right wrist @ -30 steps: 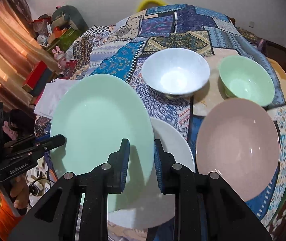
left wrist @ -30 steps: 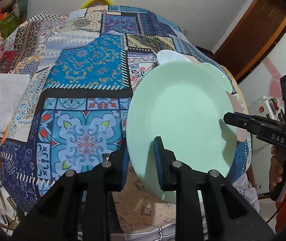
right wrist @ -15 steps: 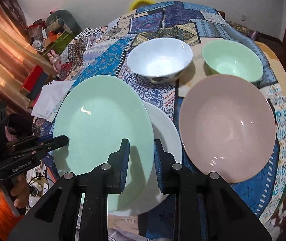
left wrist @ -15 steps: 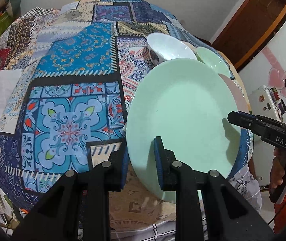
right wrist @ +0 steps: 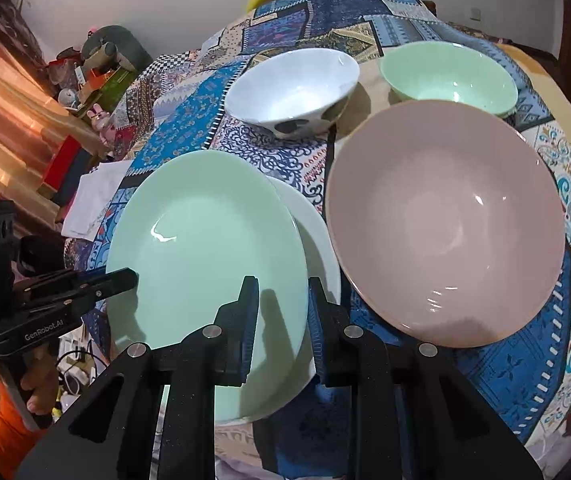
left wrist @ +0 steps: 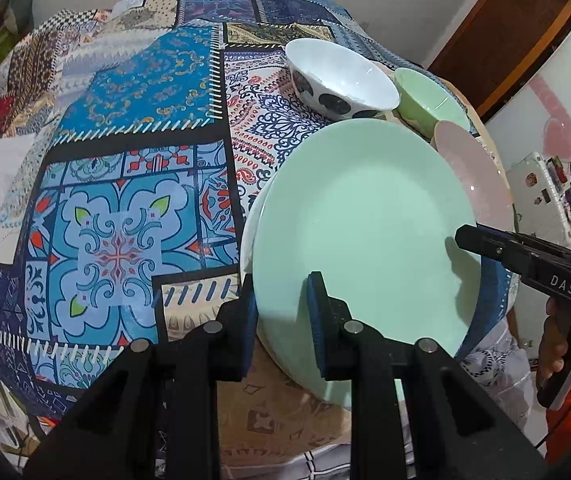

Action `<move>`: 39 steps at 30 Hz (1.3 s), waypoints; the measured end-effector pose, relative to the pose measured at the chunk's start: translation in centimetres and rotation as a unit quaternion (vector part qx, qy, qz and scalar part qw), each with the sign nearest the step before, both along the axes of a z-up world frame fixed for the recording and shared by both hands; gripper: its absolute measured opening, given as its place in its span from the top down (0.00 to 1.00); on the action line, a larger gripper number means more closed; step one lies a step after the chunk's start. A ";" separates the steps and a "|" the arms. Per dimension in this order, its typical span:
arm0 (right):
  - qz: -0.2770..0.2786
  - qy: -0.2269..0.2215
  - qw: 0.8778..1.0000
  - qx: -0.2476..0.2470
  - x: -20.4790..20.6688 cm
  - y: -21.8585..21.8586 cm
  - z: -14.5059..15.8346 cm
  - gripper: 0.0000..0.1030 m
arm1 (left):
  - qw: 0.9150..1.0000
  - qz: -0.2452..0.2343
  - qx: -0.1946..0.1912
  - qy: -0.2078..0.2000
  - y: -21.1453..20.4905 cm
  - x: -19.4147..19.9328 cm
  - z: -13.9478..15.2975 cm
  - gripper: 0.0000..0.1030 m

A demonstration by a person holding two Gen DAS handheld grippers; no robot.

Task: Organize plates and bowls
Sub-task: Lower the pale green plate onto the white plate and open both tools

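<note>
Two grippers clamp one green plate (left wrist: 365, 240) by opposite rim edges. Left gripper (left wrist: 281, 312) has its pads narrow on the near-left rim, one pad over the top face, one under. Right gripper (right wrist: 279, 316) does the same on the other edge, narrow and pinched on the rim. Plate is empty, tilted a little, held above a white plate (right wrist: 317, 236) that lies flat on the tablecloth (left wrist: 117, 184); whether the two touch I cannot tell. White plate shows only as a crescent past the green rim, nothing visible in it.

Just right of both, a pink plate (right wrist: 445, 220), empty, flat on the cloth. Behind it a green bowl (right wrist: 449, 74), empty, upright. Left of that a white bowl (right wrist: 293, 84) with dark spots on its outside, empty, upright, apart from the green bowl.

Patchwork cloth covers the whole table. White folded cloth (right wrist: 89, 200) lies at the table's far left edge. Person's hand (left wrist: 565, 344) and orange sleeve show at the right gripper's handle.
</note>
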State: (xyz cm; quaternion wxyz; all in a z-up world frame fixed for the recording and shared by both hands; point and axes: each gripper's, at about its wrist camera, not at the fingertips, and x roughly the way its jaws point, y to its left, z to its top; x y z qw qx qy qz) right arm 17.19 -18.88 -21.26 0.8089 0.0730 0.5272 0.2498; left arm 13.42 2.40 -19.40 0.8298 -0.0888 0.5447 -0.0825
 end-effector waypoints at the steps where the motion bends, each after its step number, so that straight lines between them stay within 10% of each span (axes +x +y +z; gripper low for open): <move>1: 0.000 -0.001 1.000 -0.003 0.0 0.0 -0.1 0.78 | 1.000 -0.001 0.000 0.002 -0.1 0.1 -0.1 0.78; 39: 0.024 -0.048 0.997 -0.057 -0.9 0.4 0.6 0.76 | 0.999 -0.016 0.044 -0.012 -1.0 0.8 -0.6 0.77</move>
